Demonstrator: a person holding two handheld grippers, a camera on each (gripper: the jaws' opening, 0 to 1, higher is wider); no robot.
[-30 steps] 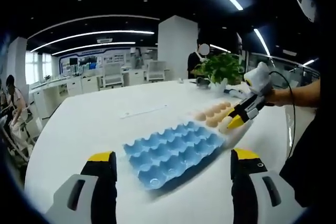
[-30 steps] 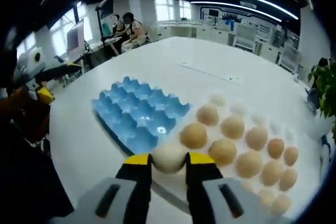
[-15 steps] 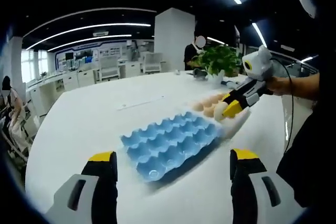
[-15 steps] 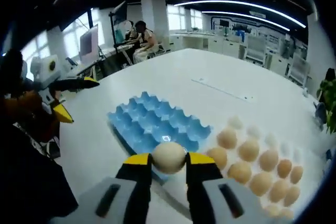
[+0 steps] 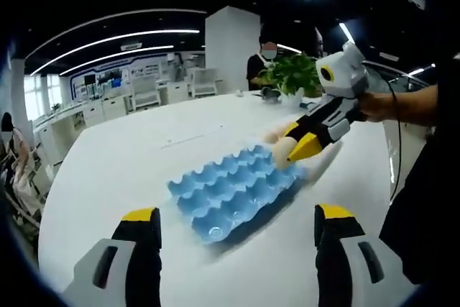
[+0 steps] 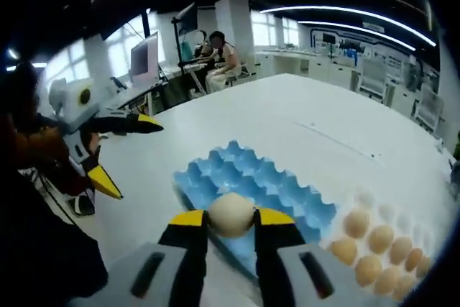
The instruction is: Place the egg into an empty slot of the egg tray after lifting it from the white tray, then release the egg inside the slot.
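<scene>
Right gripper view: nearest the lens the right gripper (image 6: pixel 231 218) has its two yellow-tipped jaws closed on a pale egg (image 6: pixel 231 214), pinched from both sides and held above the near edge of the blue egg tray (image 6: pixel 244 181); every slot of that tray that can be seen is bare; just past its right end lies the white tray (image 6: pixel 374 210), touching or all but touching the blue one, with brown eggs (image 6: pixel 381 239) in its nearer rows and a few pale hollows behind them; to the left the left gripper (image 6: pixel 118 154) hangs off the table's edge, its jaws spread wide with nothing between them, a hand gripping its body; the white table (image 6: pixel 309 116) runs on beyond; at the far left a person sits at a desk by monitors.

Left gripper view: the left gripper's own jaws rise from the bottom, well apart and holding nothing; beyond them the blue egg tray (image 5: pixel 233 192) lies slantwise on the white table (image 5: pixel 115 170); over its far right corner the right gripper (image 5: pixel 289 150) comes in from the right, tilted downward, clamping the egg (image 5: pixel 280 154); farther off stands a green plant (image 5: pixel 291 77), and behind it a person beside a white pillar.
</scene>
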